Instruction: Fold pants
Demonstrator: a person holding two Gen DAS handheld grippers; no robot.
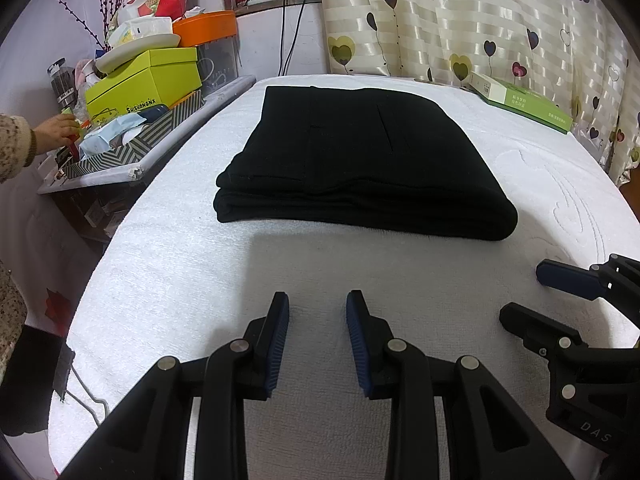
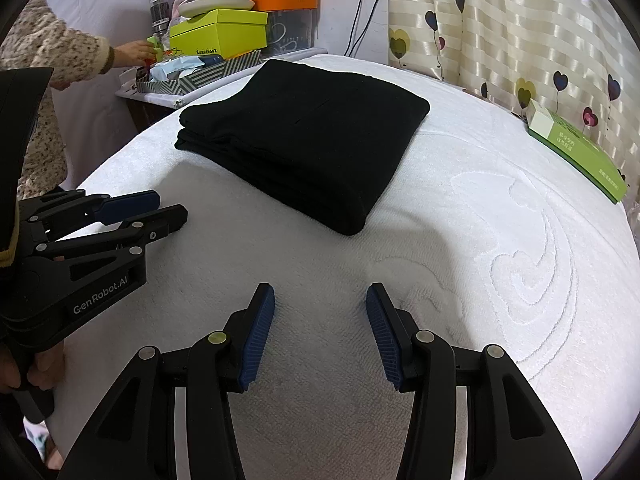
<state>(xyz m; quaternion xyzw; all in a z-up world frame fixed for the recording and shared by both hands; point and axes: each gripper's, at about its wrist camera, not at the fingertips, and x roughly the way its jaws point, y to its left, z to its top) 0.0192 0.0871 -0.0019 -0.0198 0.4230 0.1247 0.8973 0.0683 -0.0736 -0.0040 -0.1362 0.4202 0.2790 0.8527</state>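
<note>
The black pants (image 1: 356,160) lie folded into a flat rectangular stack on the white towel-covered table (image 1: 168,280); the right wrist view shows the same pants (image 2: 304,140). My left gripper (image 1: 318,300) hovers open over bare towel, short of the stack's near edge, nothing between its fingers. It also shows from the side as the left gripper (image 2: 172,206) at the left. My right gripper (image 2: 320,292) stands open and empty, near the stack's right corner. In the left wrist view the right gripper (image 1: 520,292) sits at the right edge.
A green flat box (image 1: 520,100) lies at the table's far right beside the heart-patterned curtain (image 1: 480,20). A cluttered side shelf with a lime box (image 1: 144,76) and orange tub (image 1: 206,28) stands at the left. There a person's hand (image 1: 56,130) reaches in.
</note>
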